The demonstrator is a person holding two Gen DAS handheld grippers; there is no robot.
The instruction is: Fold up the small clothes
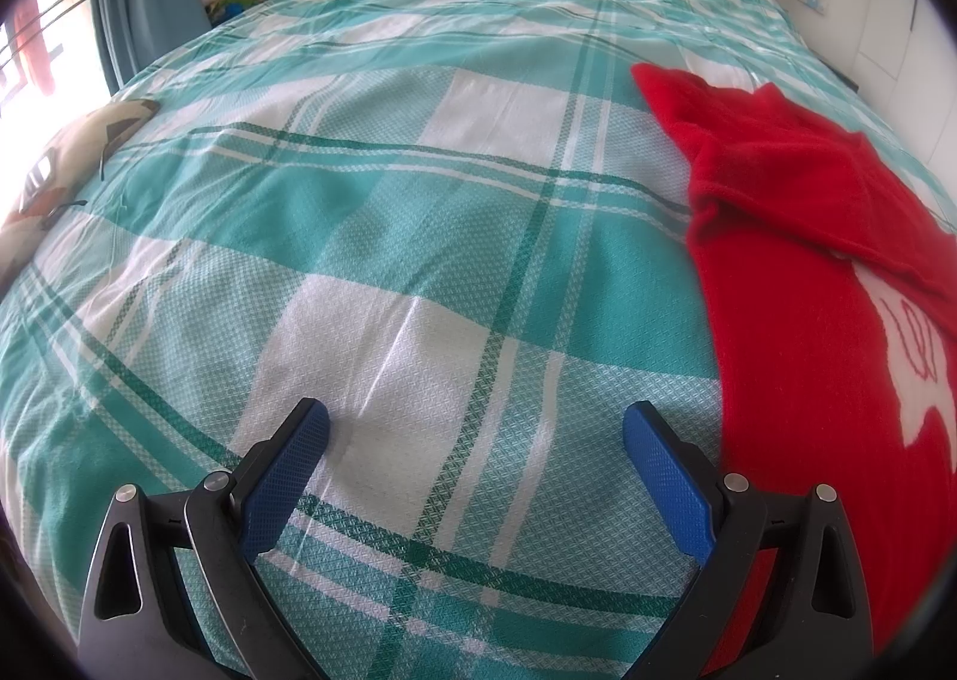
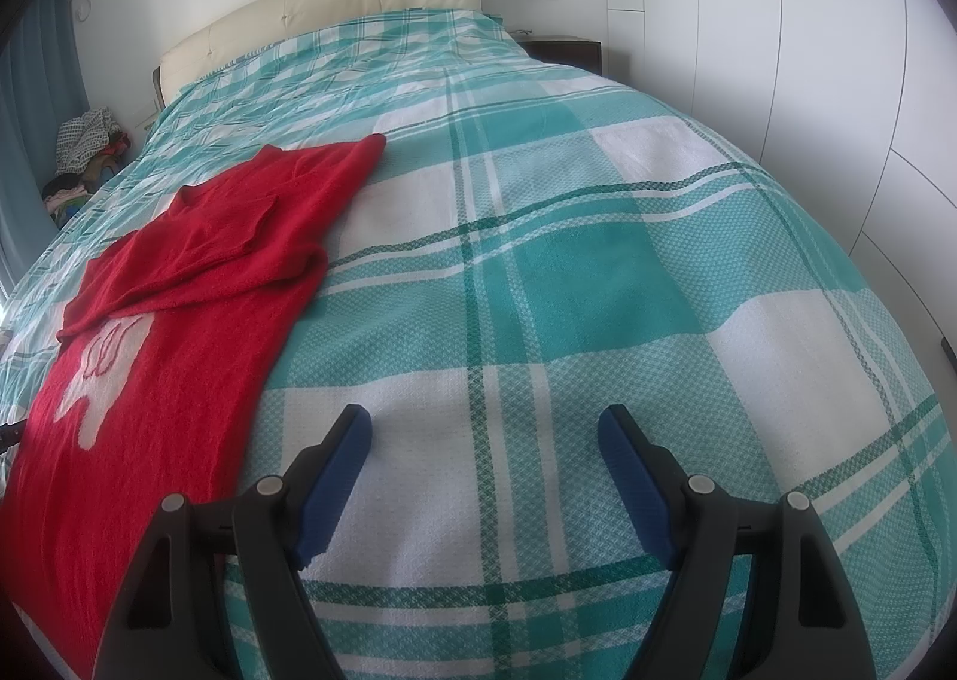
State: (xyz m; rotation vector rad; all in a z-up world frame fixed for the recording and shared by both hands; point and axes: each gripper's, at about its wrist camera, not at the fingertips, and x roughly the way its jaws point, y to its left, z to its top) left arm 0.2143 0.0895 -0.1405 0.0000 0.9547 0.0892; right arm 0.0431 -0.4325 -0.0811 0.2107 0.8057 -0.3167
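Looking along our left gripper (image 1: 475,429), we see its fingers spread wide and empty over bare checked bed (image 1: 418,237); one red sweater (image 1: 795,273) lies right of them, its edge just beside the right fingertip. A pillow (image 1: 66,165) shows only here.

Our right gripper (image 2: 484,429) is likewise open and empty, the sweater (image 2: 197,285) left of it; white wardrobe doors (image 2: 807,52) appear only here.

The sweater (image 1: 795,237) ran off the right edge of the left wrist view, and its white motif (image 1: 915,357) was cut there. In the right wrist view the sweater (image 2: 179,333) left the frame at the bottom left. The heap of clothes (image 2: 90,154) beside the bed was too small to tell apart.
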